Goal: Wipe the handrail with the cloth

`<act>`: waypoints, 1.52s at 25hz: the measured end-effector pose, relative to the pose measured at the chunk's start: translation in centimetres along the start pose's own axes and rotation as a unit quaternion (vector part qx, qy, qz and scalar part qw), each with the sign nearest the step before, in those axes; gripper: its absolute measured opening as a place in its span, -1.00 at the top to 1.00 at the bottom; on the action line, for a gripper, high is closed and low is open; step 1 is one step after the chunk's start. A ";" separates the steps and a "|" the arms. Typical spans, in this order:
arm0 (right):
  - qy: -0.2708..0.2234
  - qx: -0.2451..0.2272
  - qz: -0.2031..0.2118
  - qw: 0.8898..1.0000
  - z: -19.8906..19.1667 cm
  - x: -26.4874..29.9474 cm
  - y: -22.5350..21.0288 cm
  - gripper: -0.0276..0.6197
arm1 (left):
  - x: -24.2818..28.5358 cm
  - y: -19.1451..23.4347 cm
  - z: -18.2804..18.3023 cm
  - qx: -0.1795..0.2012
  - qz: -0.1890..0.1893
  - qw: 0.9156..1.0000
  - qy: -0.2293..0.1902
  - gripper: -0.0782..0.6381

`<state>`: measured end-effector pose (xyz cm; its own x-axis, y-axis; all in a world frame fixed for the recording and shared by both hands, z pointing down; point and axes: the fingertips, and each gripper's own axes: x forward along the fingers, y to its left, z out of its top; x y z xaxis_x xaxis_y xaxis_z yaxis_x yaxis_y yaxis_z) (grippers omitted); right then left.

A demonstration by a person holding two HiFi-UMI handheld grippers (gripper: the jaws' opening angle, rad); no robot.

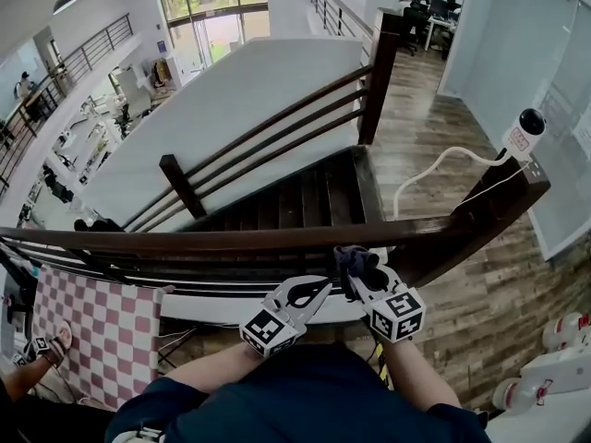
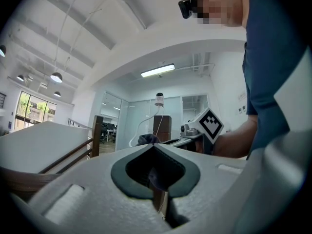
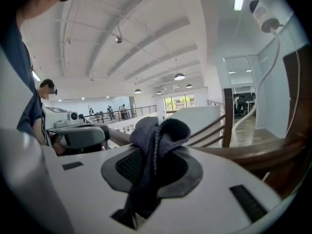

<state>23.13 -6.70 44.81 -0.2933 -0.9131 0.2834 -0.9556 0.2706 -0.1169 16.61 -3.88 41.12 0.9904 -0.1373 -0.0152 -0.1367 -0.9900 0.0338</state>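
Your right tongs (image 1: 358, 268) (image 3: 157, 147) are clamped shut on a dark blue-grey cloth (image 1: 355, 258) (image 3: 163, 130). The cloth is bunched above the jaw tips, and a tail of it hangs down between the jaws.

In the head view the cloth sits at the near edge of the dark wooden handrail (image 1: 185, 240) (image 3: 253, 152), towards its right end and near the newel post (image 1: 499, 206). No view confirms whether the cloth presses on the rail.

Your left tongs (image 1: 323, 286) (image 2: 153, 145) are closed tip to tip and hold nothing. They sit just beside the right tongs, on your side of the rail and slightly below it.

Beyond the rail, the staircase (image 1: 305, 197) descends. A white camera unit with its cable (image 1: 522, 132) is mounted on the newel post. A pink-and-white checked sheet (image 1: 83, 330) hangs below the rail at the left.
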 end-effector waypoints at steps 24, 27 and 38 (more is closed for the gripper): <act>0.006 -0.027 0.057 0.998 -0.7 1.7 5.1 0.64 | -1.8 0.5 -0.7 0.006 -0.001 1.000 0.008 0.79; 0.005 -0.027 0.056 0.998 -0.6 1.8 5.0 0.64 | -1.9 0.6 -0.7 0.007 -0.001 1.000 0.008 0.79; 0.010 -0.030 0.059 0.998 -0.6 1.9 4.7 0.64 | -1.4 0.9 -0.6 0.006 0.000 1.000 0.007 0.79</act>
